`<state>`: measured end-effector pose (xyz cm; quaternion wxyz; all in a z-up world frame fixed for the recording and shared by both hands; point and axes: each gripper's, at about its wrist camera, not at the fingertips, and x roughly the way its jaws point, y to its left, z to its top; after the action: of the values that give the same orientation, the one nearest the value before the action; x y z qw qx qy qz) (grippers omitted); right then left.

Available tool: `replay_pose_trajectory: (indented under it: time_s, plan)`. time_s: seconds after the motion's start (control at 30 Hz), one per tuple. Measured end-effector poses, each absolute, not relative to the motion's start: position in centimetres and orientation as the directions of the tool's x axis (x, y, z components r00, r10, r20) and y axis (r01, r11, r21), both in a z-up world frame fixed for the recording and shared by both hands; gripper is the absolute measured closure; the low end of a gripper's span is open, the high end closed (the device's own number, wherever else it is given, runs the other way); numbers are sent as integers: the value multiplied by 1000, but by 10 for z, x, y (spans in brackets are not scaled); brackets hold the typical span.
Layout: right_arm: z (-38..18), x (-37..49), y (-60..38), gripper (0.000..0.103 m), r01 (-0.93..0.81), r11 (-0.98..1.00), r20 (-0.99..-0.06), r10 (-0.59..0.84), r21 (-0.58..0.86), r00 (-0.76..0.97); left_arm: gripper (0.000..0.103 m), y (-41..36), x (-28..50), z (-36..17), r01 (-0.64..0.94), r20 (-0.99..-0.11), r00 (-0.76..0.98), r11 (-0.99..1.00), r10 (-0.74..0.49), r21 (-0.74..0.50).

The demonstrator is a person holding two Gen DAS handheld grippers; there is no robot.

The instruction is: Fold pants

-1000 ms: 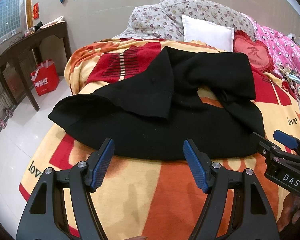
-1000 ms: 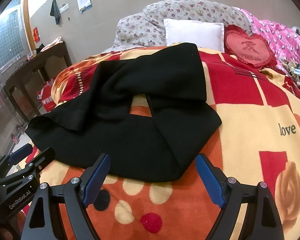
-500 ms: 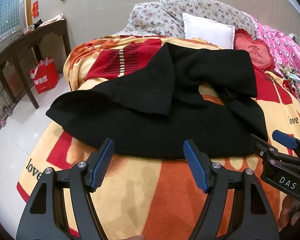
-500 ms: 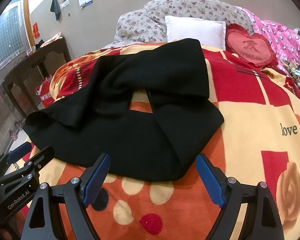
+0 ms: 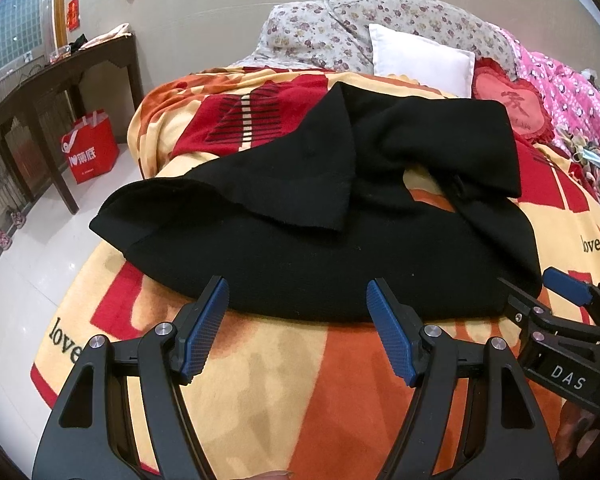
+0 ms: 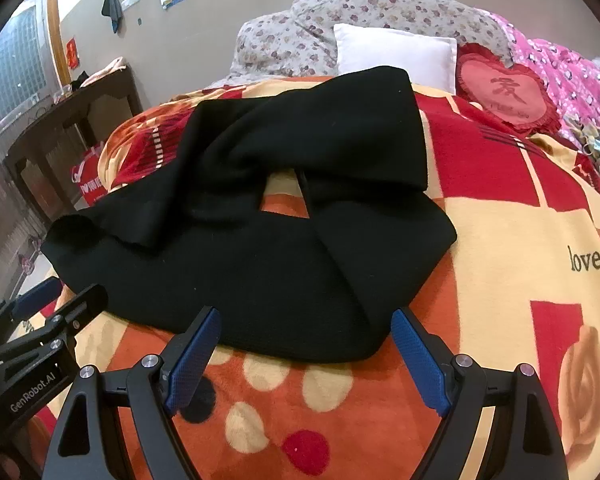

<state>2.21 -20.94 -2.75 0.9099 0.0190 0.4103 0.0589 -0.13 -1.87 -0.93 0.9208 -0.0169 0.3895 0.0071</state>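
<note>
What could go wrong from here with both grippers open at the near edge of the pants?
1. The black pants lie in overlapping layers; the left gripper may pinch only the top layer, so the fold drags unevenly.
2. The pants' left end sits near the blanket edge; a pull could slide it off.
3. The right gripper may catch the blanket along with the hem.

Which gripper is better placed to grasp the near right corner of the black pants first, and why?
Right. The right gripper is open with the pants' near right corner between its fingers; the left gripper, also open, faces the middle of the near edge.
</note>
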Motion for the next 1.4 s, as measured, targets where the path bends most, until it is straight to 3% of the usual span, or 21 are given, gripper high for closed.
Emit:
replay_pose_trajectory:
  time_s: [1.4]
  plan:
    - [-30, 57, -187, 17, -144, 987, -747, 146, 67, 649, 31, 2, 31, -21, -60, -744, 668, 998, 15, -33]
